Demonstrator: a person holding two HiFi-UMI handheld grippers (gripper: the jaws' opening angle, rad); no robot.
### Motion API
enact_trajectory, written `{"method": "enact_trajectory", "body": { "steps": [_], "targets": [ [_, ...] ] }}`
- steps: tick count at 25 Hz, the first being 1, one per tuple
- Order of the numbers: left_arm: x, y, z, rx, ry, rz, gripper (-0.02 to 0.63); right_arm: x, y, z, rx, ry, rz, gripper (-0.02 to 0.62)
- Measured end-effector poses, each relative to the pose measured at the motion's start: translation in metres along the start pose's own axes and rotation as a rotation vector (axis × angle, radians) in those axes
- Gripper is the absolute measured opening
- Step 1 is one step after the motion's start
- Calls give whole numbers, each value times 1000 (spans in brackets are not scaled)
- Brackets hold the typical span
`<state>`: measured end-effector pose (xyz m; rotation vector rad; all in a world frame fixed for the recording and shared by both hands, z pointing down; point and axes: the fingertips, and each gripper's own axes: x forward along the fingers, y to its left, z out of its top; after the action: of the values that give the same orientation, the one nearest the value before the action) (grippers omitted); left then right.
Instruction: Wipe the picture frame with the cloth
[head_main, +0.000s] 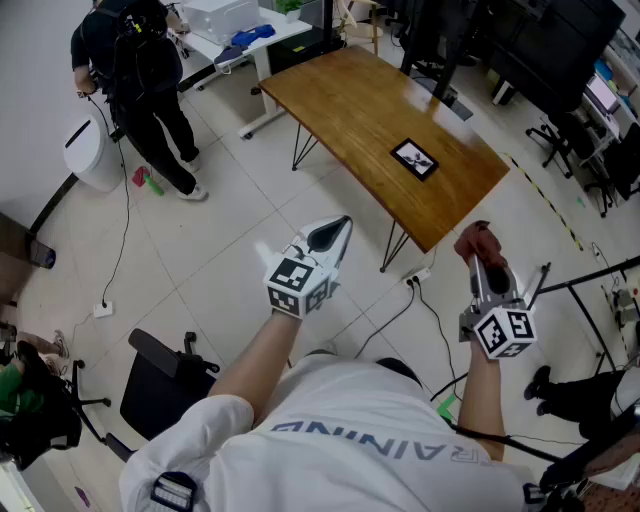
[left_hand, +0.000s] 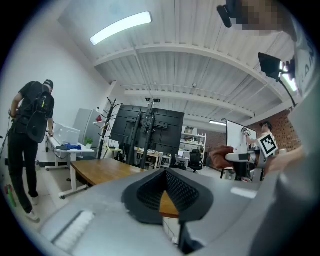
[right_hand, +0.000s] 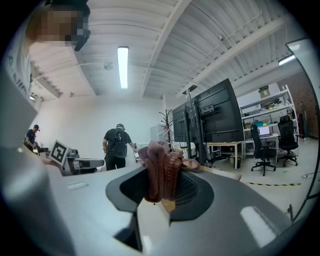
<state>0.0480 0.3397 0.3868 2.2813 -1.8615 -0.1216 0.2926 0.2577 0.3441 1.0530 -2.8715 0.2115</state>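
Note:
A small black picture frame (head_main: 414, 158) lies flat near the right end of a wooden table (head_main: 350, 95). Both grippers are held in the air in front of the table, well short of the frame. My left gripper (head_main: 338, 228) points toward the table, its jaws shut with nothing between them; in the left gripper view (left_hand: 165, 172) the tabletop (left_hand: 100, 170) shows beyond it. My right gripper (head_main: 485, 264) is shut on a bunched reddish-brown cloth (head_main: 477, 241), which sticks up from the jaws in the right gripper view (right_hand: 160, 170).
A person in black (head_main: 140, 70) stands at the far left beside a white desk (head_main: 235, 25) and a white bin (head_main: 93, 155). A black chair (head_main: 165, 385) is at my lower left. Cables (head_main: 420, 290) run on the floor under the table's near corner. Office chairs (head_main: 575, 150) crowd the right.

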Motion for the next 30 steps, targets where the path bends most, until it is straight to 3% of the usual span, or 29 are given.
{"method": "enact_trajectory", "body": {
  "steps": [6,15,21,30],
  "targets": [
    [2,25,-6,-17,27,-26,6,27,16,-4,11,12,-4,118],
    [46,45,-10,-13,70,-64,6,75,0,-18,54,33,12,120],
    [101,69,-7,5,91,-71,6,124,-44,-18,82,12,-16,120],
    [224,107,3,27,159,-70,6,205,-137,-16,145,22,-46,118]
  ]
}}
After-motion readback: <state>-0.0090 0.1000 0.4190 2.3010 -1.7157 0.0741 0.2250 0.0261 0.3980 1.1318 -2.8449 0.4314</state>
